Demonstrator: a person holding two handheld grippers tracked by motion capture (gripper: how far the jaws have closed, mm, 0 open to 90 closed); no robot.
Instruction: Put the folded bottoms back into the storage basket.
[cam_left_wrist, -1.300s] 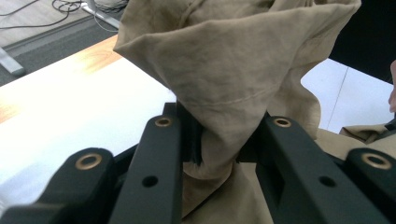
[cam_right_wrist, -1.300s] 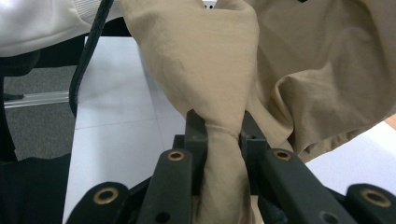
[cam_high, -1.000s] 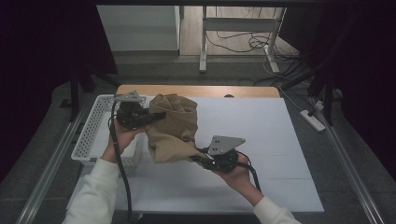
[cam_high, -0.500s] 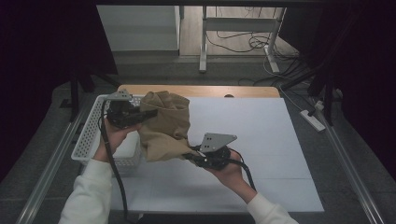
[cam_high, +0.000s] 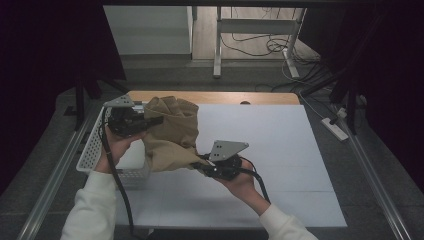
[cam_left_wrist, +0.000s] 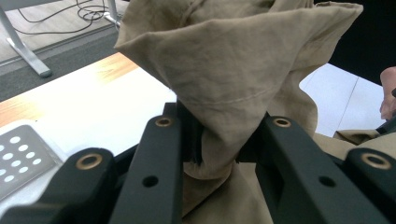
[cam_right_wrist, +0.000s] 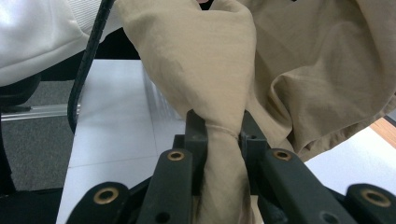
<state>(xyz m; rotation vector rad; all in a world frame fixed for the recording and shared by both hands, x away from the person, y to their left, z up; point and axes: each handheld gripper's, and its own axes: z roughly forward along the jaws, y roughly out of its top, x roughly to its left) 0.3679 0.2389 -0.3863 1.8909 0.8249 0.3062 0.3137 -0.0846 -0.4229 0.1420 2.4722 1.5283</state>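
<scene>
A crumpled tan cloth (cam_high: 172, 132) hangs in the air between both grippers, above the left part of the white table top (cam_high: 280, 145). My left gripper (cam_high: 159, 120) holds its upper left part, over the basket's edge. Its jaws are shut on a bunched fold of the tan cloth (cam_left_wrist: 219, 107) in the left gripper view. My right gripper (cam_high: 197, 165) holds the lower right edge, nearer the table. In the right gripper view its jaws pinch a twisted strand of the tan cloth (cam_right_wrist: 224, 140).
A white perforated basket (cam_high: 95, 150) stands at the table's left edge, under my left hand. A wooden strip (cam_high: 225, 97) runs along the far edge. Metal rails (cam_high: 55, 175) flank the table. A power strip (cam_high: 336, 129) lies on the floor at right.
Both hands have carried the cloth leftward toward the basket. The left gripper now sits over the basket's edge and slightly higher.
</scene>
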